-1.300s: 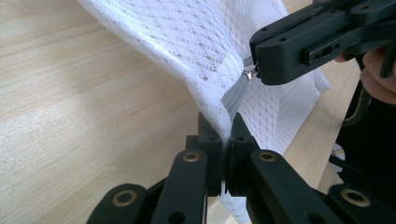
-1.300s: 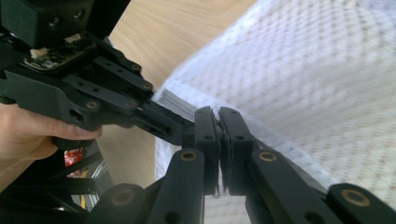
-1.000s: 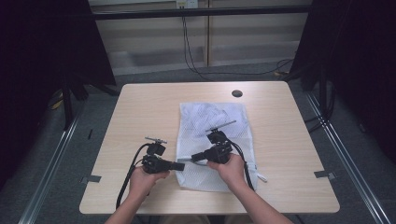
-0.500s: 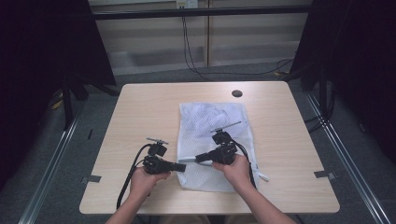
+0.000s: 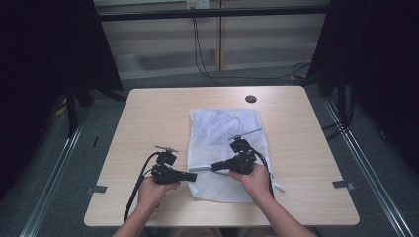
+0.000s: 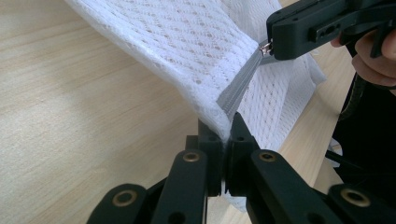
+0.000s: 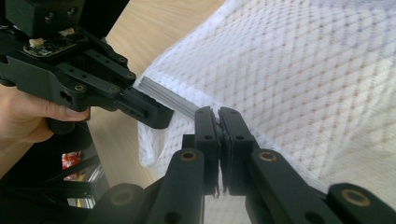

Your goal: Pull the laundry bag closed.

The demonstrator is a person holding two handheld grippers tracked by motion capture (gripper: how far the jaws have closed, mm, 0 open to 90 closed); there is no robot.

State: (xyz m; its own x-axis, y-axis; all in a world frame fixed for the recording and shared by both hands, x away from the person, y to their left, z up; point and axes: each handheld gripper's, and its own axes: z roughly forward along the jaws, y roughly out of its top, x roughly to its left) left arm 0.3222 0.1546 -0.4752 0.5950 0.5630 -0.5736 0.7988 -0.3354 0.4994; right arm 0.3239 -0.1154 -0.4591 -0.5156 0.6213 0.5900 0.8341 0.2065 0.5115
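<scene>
A white mesh laundry bag (image 5: 222, 148) lies on the light wooden desk (image 5: 148, 113), a little right of the middle, its long side running away from the person. Both of the person's forearms come in from the near edge, and the two grippers meet at the bag's near left edge, where a grey zipper (image 6: 236, 88) runs along the seam.

The left gripper (image 5: 190, 176) points to the right, level with the desk, and its jaws are clenched on the bag's edge: in the left gripper view the white mesh and the end of the grey zipper tape are pinched right between the two black tips, and the fabric is lifted off the wood there. The left hand (image 5: 150, 190) wraps the handle, with a black cable looping back toward the desk's near edge.

The right gripper (image 5: 217, 166) points left, facing the other one, with the right hand (image 5: 254, 180) resting over the bag. Its jaws are pressed together on the small metal zipper pull (image 6: 266, 46), seen at the tip in the left gripper view. The two tips sit near each other along the zipper, with a short taut stretch of tape between them.

A dark round hole (image 5: 250, 98) sits in the desk near its far edge, well apart from the bag.
</scene>
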